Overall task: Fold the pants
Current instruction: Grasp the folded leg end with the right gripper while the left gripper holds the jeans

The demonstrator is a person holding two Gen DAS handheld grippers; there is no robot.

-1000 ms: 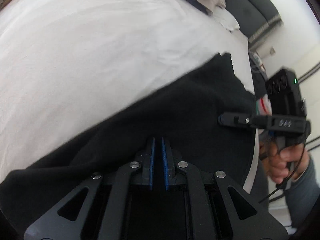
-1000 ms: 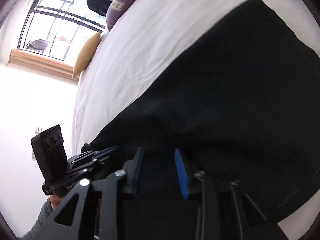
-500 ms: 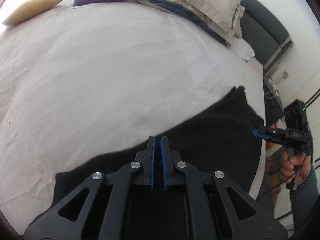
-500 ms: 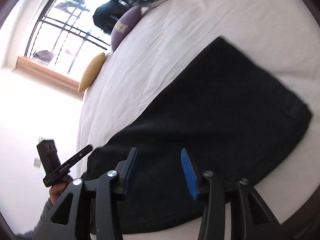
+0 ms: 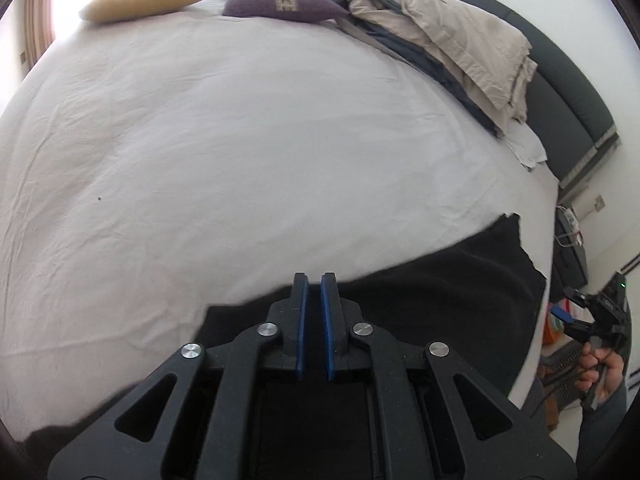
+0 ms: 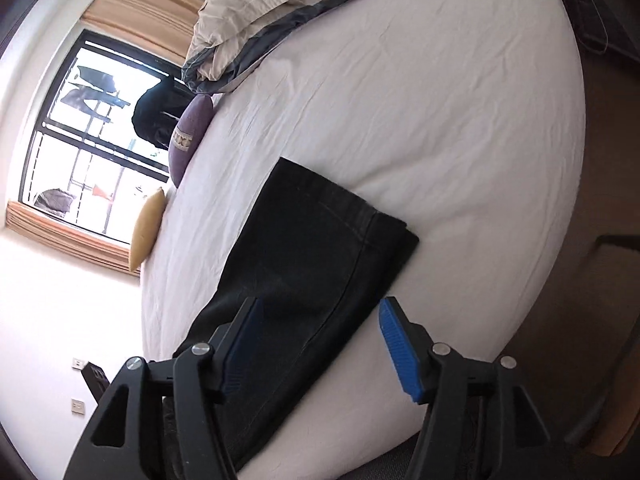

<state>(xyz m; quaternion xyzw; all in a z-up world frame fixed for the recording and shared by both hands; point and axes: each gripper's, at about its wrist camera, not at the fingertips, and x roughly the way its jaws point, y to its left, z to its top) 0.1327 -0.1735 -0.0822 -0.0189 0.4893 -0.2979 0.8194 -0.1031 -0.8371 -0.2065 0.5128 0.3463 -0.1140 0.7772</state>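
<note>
Black pants (image 6: 316, 256) folded flat near the bed (image 5: 224, 128) edge, left gripper (image 5: 312, 288) above them with fingers together on nothing, right gripper (image 6: 320, 320) off the cloth, fingers apart and opening, nothing between them

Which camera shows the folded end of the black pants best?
The right wrist view: the black pants lie flat on the white sheet, hem seam and stacked edges clear. The left wrist view shows only a dark, featureless stretch beyond the fingers.
</note>
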